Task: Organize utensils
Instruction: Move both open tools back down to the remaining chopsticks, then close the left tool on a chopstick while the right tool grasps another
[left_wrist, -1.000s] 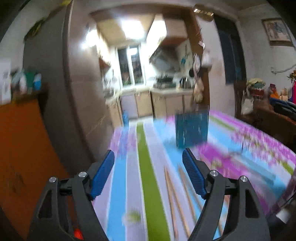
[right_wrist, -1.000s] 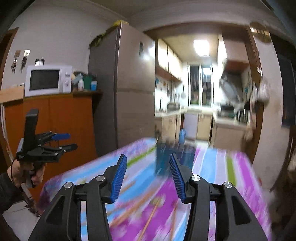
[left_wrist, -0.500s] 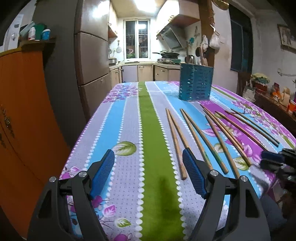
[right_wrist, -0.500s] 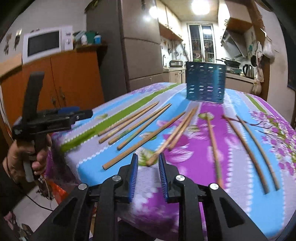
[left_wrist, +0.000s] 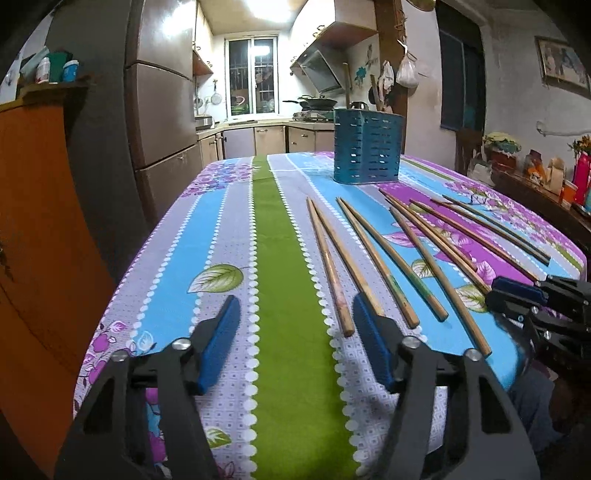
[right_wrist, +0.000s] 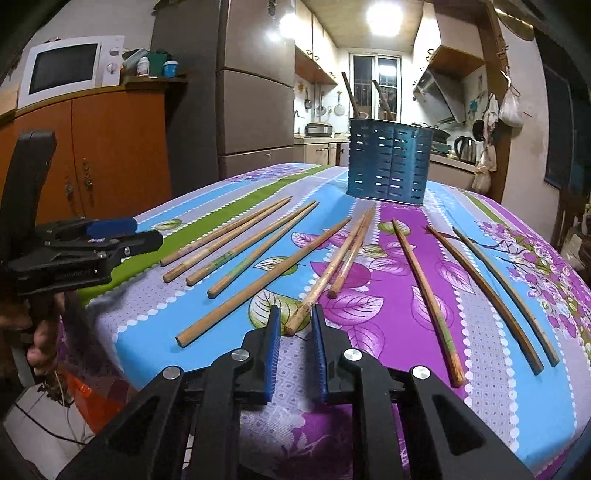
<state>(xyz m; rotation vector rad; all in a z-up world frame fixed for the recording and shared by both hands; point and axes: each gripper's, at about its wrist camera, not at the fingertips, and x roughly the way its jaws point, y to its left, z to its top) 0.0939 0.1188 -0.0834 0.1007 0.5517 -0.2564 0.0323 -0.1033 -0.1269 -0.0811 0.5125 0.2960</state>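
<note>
Right gripper at the near table edge, jaws narrowing around the end of one chopstick (pads not touching). Left gripper closing, nothing between. The chopsticks lie spread on the tablecloth; blue holder upright beyond.

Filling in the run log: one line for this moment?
left gripper: closing, empty | right gripper: closing, empty | chopsticks: on table | holder: upright
</note>
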